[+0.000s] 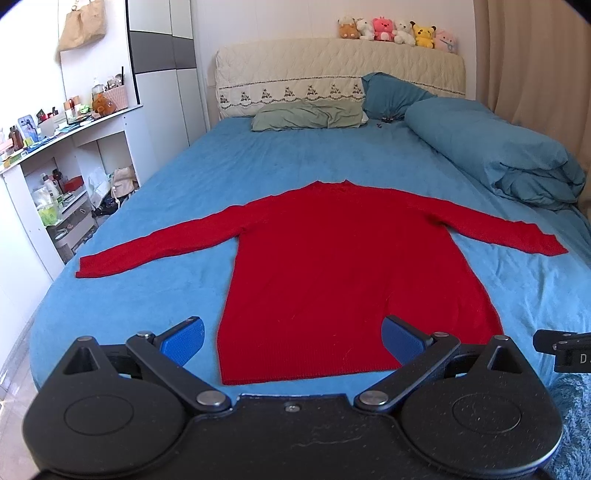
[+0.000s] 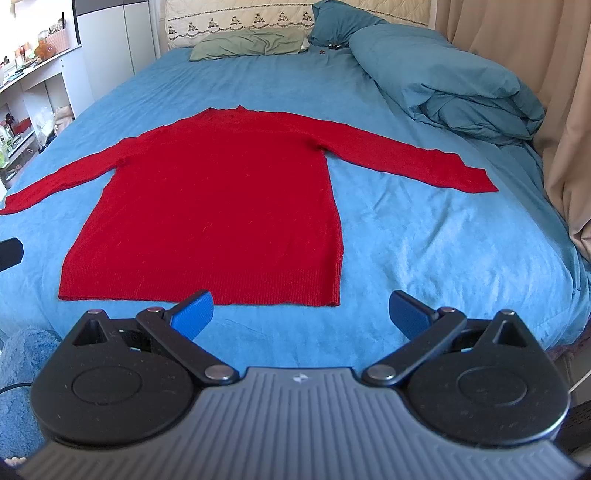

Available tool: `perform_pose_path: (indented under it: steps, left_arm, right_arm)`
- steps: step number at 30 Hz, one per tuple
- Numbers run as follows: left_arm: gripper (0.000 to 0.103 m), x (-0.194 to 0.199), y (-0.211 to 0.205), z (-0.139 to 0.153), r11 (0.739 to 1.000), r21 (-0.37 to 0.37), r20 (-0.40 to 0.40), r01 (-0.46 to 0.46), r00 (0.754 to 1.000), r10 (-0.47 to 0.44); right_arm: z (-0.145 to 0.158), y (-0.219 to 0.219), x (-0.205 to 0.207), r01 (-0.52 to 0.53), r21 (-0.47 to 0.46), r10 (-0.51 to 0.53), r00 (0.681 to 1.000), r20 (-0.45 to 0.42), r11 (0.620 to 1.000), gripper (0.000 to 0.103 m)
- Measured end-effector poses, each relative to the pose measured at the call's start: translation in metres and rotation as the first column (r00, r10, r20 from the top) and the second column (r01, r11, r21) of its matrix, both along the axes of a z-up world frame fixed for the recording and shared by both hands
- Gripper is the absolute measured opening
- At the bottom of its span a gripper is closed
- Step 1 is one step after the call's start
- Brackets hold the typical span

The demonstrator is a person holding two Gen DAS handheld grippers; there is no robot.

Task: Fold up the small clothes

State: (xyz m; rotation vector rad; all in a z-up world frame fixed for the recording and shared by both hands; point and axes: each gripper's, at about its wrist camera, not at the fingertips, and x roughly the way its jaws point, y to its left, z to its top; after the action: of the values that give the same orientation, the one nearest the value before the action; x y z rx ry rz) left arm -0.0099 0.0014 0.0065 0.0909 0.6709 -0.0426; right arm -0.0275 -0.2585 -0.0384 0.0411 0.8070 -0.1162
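A blue bed (image 1: 258,158) carries a flat red sweater (image 1: 332,258), pillows, folded duvet.

sweater (image 1: 343,266) flat on bed (image 1: 177,177), pillows (image 1: 310,116) behind

Home bedroom: wide bed with blue fleece sheet (image 1: 258,155), cream quilted headboard (image 1: 332,66), row of plush toys (image 1: 397,32), rolled teal duvet (image 1: 498,155), cluttered white shelving unit (image 1: 55,155).

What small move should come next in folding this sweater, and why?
Probably reach the left gripper to the left sleeve and pinch its cuff. The red sweater lies flat on the bed with both sleeves spread out, and both grippers, the right gripper included, are open and empty.
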Motion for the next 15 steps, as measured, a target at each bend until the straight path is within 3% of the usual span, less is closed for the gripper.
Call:
perform_pose_path:
  steps: [15]
  left_arm:
    - [0.103,-0.0001,0.0005,-0.0002,1.000,0.007,-0.001,0.005,1.000,-0.005]
  right_arm:
    - [-0.0012,0.0017,0.0014,-0.002,-0.002,0.002,1.000,-0.002,1.000,0.103]
